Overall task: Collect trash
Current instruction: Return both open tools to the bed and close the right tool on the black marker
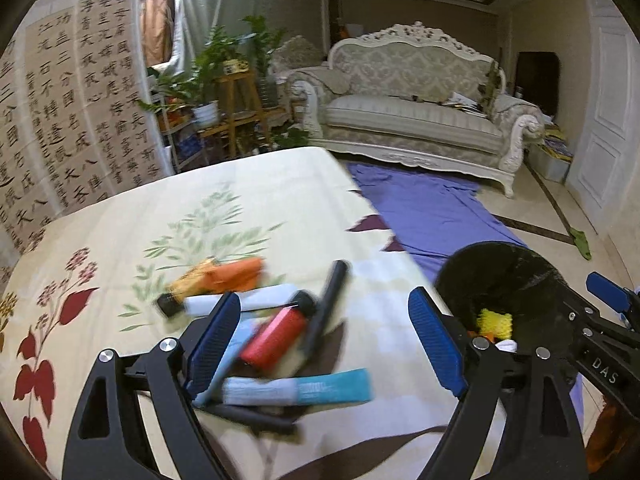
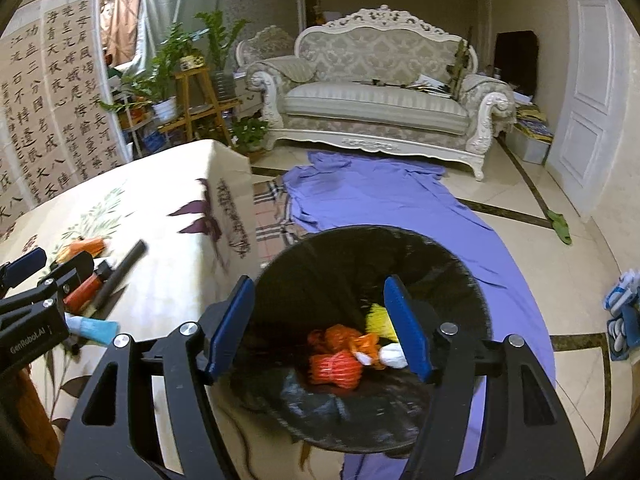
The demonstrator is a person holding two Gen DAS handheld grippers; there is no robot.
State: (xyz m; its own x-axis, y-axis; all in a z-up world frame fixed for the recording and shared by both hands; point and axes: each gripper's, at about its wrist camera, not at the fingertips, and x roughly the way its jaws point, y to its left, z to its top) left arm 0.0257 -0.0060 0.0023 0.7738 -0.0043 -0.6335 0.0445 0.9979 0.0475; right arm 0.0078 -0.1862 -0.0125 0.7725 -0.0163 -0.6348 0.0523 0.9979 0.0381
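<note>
My left gripper fills the lower part of its own view with its jaws spread wide and nothing between them, hanging over a heap of trash at the lower centre of the frame. Between my blue pads there lie a red cylinder, a black tube leaning across it, a teal and white tube lower down, a white tube behind, and an orange packet toward the middle left; the heap is blurred, so I can only say roughly what each piece is. All of it rests on the flowered cloth that covers the table. At the right of that frame the black bin stands beside the table edge. My right gripper hangs over that bin, low in the centre of its view, jaws likewise spread and holding nothing. Inside the bin, in its black liner, I see orange netting, a yellow scrap and a white scrap between my pads. The bin stands on a purple sheet spread over the tiled floor, and a pale carved sofa sits in the upper centre, well apart from it.
</note>
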